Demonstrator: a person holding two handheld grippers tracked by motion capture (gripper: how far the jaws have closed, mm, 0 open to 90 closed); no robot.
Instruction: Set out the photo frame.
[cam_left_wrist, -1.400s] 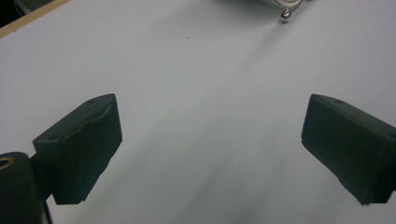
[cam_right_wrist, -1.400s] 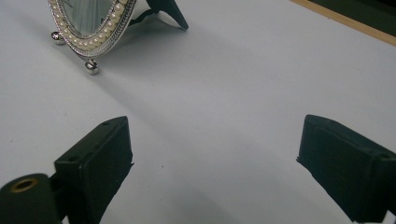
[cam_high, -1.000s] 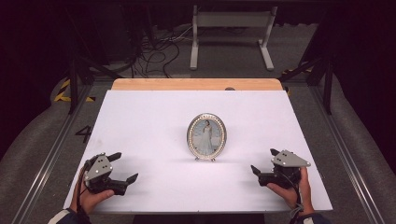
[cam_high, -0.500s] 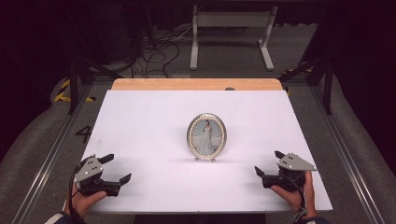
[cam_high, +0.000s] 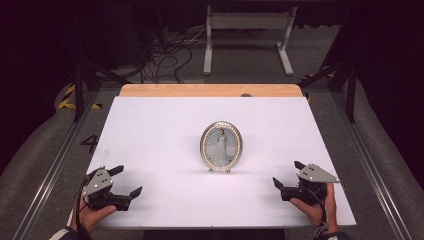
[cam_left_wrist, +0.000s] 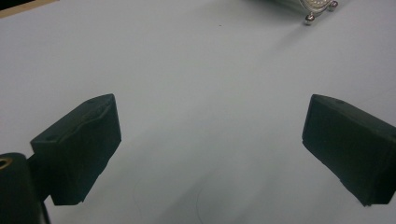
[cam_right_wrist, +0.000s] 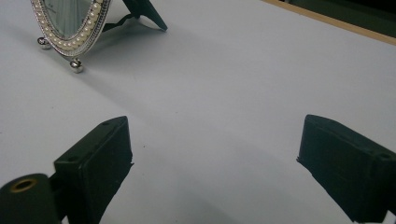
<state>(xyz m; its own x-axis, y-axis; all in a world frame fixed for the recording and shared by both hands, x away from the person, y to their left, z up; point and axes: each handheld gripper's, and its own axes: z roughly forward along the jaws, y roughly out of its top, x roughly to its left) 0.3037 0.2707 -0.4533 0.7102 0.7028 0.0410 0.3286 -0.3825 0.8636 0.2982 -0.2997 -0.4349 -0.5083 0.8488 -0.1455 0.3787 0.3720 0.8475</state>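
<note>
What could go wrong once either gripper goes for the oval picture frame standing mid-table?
1. The picture frame stands upright on small ball feet and a thin rear prop; a sideways nudge could likely tip it flat.
2. Its rim is curved and beaded, so the jaws may slip off.
3. The left gripper and right gripper are both open and well apart from it; reaching in together, they might collide.

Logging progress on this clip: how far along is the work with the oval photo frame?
Nothing looks done: the oval photo frame stands upright mid-table on its feet and rear strut. Nothing is in hand; the left gripper and right gripper sit open near the table's front edge, apart from it. Reaching and grasping are left.
</note>
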